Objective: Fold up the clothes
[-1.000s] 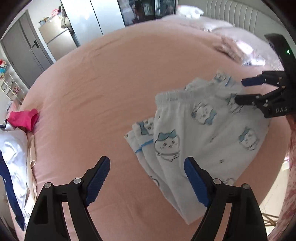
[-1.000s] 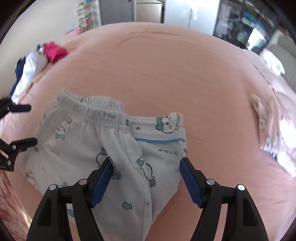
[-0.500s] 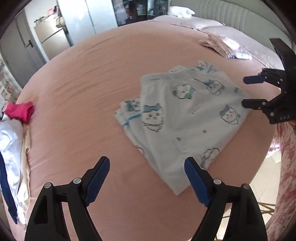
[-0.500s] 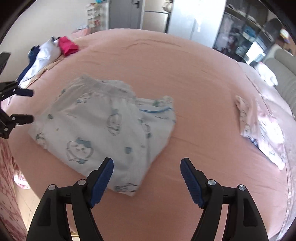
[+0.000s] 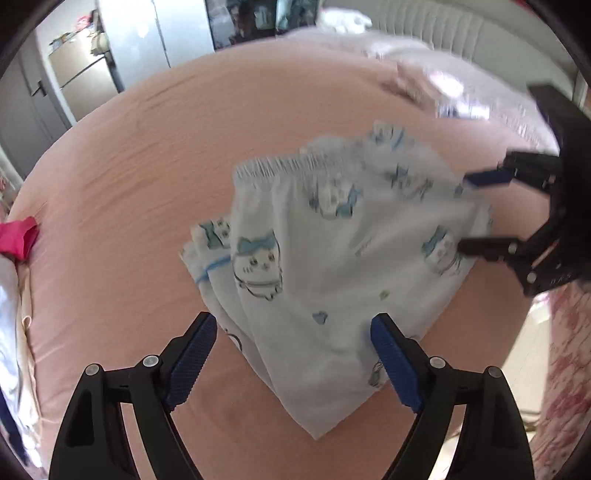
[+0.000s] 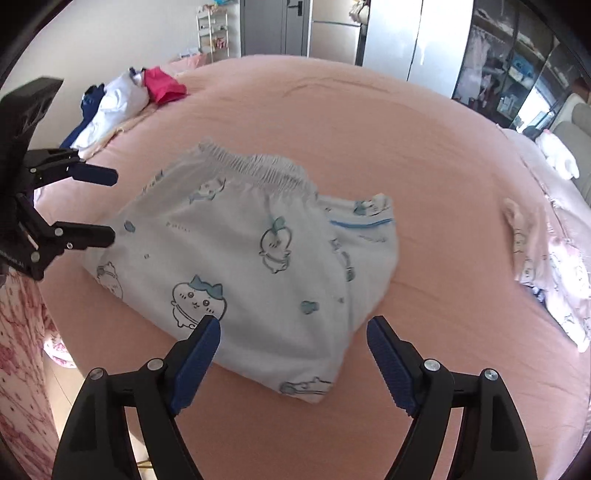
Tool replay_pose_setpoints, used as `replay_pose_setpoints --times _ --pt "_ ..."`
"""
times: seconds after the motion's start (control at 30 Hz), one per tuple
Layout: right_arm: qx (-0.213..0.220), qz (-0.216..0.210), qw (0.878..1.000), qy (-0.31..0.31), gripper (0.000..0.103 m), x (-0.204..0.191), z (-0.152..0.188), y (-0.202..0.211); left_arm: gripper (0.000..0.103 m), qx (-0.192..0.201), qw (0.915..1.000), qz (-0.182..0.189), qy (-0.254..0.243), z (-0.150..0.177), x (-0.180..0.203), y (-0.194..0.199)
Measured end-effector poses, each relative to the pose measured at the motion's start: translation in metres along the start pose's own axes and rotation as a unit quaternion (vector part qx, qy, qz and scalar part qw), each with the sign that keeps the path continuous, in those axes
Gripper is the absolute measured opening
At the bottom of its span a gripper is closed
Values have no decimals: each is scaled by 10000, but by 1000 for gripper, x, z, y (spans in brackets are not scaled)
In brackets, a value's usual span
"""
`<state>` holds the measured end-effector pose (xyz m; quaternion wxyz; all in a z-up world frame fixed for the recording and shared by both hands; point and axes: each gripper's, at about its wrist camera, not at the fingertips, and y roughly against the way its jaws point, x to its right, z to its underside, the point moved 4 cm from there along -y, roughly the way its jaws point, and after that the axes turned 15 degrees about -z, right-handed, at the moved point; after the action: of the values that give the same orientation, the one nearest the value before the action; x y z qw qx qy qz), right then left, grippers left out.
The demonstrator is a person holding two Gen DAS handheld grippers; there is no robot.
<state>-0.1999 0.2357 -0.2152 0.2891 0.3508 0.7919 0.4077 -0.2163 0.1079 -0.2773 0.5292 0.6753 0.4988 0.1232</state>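
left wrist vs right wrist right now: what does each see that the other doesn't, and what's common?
Left wrist only: the headboard behind the pillows, and the right gripper from the side, jaws open at the far edge of the shorts.

Right wrist only: a white shelf rack by the wall, and the left gripper from the side, open.

Both: the folded cartoon-print shorts lying on the pink sheet, held by neither gripper; the red garment on the clothes pile; the pale printed garment towards the pillows.

Your left gripper (image 5: 293, 363) has just been opening wider above the folded cartoon-print shorts (image 5: 332, 258) near the bed's (image 5: 147, 147) right edge, not touching them.
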Motion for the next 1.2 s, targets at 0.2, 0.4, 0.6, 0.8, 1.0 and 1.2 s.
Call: replay_pose_setpoints --times 0.2,0.4,0.6,0.8,1.0,1.2 --pt "73 362 9970 -681 83 71 19 43 94 -124 9976 -38 684 18 -50 13" --pt "647 75 9955 -692 84 73 -34 39 94 389 9990 104 186 -28 -12 11" --pt "150 289 9926 -1166 84 115 -101 -32 94 -455 9905 -566 1166 -4 -75 3" --pt "195 -498 9802 -1907 86 132 -88 0 94 -635 9442 931 3094 43 -117 7" --pt "158 -655 9738 -2170 86 132 -39 19 94 -567 9499 1005 2903 43 -95 -1" --pt "261 -574 9754 -2110 86 139 -29 48 92 -739 9409 405 3279 56 -124 -4"
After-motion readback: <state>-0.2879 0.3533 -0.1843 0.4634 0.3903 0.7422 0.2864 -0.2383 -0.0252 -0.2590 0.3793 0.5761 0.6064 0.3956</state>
